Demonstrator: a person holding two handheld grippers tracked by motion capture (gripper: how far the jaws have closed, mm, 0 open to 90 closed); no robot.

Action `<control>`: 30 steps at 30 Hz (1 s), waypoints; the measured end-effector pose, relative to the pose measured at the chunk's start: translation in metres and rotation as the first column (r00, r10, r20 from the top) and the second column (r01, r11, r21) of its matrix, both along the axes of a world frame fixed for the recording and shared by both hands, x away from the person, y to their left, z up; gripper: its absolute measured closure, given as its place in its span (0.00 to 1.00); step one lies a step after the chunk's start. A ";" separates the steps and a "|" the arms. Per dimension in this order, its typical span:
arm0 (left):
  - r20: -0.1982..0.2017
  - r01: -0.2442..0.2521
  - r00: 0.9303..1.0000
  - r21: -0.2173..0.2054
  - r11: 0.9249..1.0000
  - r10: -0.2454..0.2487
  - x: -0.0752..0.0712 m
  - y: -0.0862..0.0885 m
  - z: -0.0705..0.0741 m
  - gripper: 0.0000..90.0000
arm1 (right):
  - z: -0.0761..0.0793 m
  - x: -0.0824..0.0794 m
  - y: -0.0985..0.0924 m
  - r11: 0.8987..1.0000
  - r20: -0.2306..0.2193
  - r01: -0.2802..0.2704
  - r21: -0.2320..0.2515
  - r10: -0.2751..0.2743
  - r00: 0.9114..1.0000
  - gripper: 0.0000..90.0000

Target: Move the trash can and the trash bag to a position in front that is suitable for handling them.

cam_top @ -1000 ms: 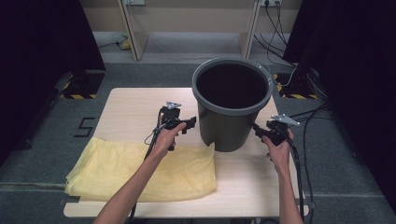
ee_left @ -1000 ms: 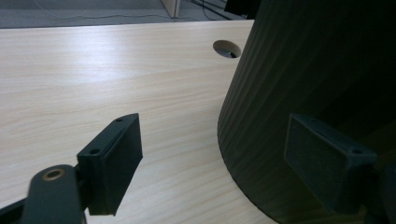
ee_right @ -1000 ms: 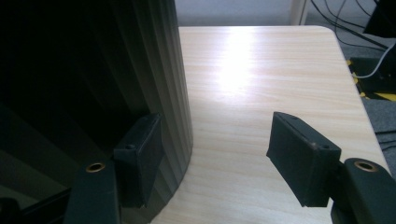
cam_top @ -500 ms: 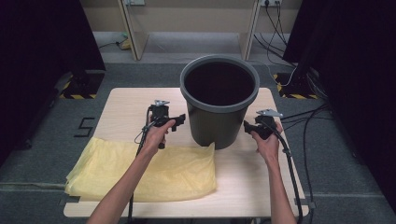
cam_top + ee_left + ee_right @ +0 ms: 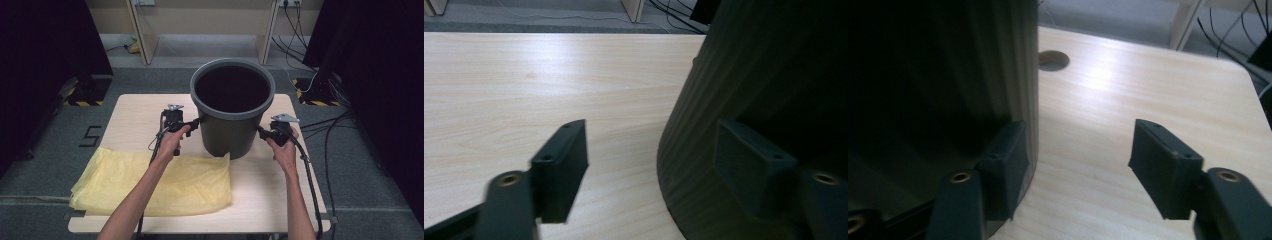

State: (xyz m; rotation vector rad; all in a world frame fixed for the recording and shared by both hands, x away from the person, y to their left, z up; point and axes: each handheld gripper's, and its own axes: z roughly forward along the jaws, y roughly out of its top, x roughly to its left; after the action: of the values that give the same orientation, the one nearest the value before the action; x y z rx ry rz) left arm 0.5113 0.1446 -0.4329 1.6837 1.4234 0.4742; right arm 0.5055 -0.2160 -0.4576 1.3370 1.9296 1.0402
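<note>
While both of my claws flank it, the bucket (image 5: 232, 107) stands upright on the desk (image 5: 135, 115), toward the far edge and a little right of the middle.

Item one: bucket. Dark grey, round, open-topped, dark inside. Its foot rests on the bare wood, with the near side just touching the far right corner of the yellow bag (image 5: 155, 182).

Item two: my left claw (image 5: 196, 122). Level with the lower half of the bucket, pointing at its left wall. The jaws have just been closing, yet they stand spread. In the left gripper view one finger (image 5: 561, 167) hangs over bare wood, apart from the bucket (image 5: 744, 80), while the other lies in front of the ribbed wall. Nothing is pinched between them.

Item three: my right claw (image 5: 261, 132). Held at the bucket's right wall, about the same height. Its jaws have also just been closing and are likewise spread. In the right gripper view one finger (image 5: 1008, 165) sits against the bucket (image 5: 943, 75); whether it truly touches I cannot tell. The other finger (image 5: 1160, 165) stands clear over the desk (image 5: 1128, 90). No grip on anything.

Item four: yellow bag. Flat, crumpled, lying along the near left part of the desk, its left end over the left edge.

Item five: round cable hole (image 5: 1053, 60) in the desk, just beyond the bucket.
</note>
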 end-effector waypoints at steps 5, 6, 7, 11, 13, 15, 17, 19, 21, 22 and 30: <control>-0.007 0.009 1.000 0.019 1.000 -0.009 -0.007 0.014 0.003 0.46 | 0.004 -0.001 0.017 0.999 0.005 -0.044 -0.033 0.044 0.999 0.52; -0.006 0.008 1.000 0.023 1.000 -0.008 -0.008 0.017 0.003 0.47 | 0.004 -0.001 0.020 0.998 0.005 -0.050 -0.040 0.050 0.999 0.52; -0.007 0.003 1.000 0.024 1.000 -0.003 -0.009 0.021 0.003 0.47 | 0.005 -0.001 0.024 0.997 0.004 -0.058 -0.046 0.059 0.998 0.52; -0.004 -0.018 1.000 0.007 1.000 0.018 -0.011 0.035 0.001 0.47 | 0.004 0.000 0.037 0.995 0.009 -0.084 -0.045 0.085 0.996 0.52; -0.004 -0.024 1.000 0.004 1.000 0.024 -0.012 0.040 0.001 0.46 | 0.003 0.001 0.043 0.994 0.006 -0.091 -0.053 0.092 0.996 0.52; 0.000 -0.034 0.999 0.012 0.999 0.034 -0.012 0.044 0.001 0.46 | 0.004 0.002 0.049 0.993 0.004 -0.096 -0.068 0.097 0.995 0.52; 0.000 -0.044 0.999 0.016 0.999 0.044 -0.012 0.049 0.002 0.46 | 0.005 0.003 0.055 0.991 0.000 -0.103 -0.083 0.103 0.995 0.52; -0.001 -0.053 0.999 0.019 0.998 0.053 -0.012 0.056 0.002 0.46 | 0.006 0.004 0.061 0.989 -0.001 -0.115 -0.092 0.115 0.993 0.52; -0.001 -0.058 0.998 0.018 0.998 0.058 -0.012 0.060 0.002 0.46 | 0.005 0.005 0.066 0.989 -0.004 -0.121 -0.087 0.122 0.993 0.52; -0.001 -0.059 0.998 0.018 0.998 0.059 -0.013 0.063 0.002 0.46 | 0.005 0.005 0.068 0.989 -0.004 -0.120 -0.082 0.120 0.993 0.52; 0.007 -0.079 0.997 0.041 0.996 0.079 -0.013 0.076 0.002 0.46 | 0.005 0.007 0.084 0.988 -0.009 -0.131 -0.080 0.131 0.991 0.52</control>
State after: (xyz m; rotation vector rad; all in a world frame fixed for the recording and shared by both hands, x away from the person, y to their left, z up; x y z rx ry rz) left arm 0.4983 0.2205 -0.4306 1.6620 1.4900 0.5548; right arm 0.5126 -0.1318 -0.4523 1.1824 2.0627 1.0100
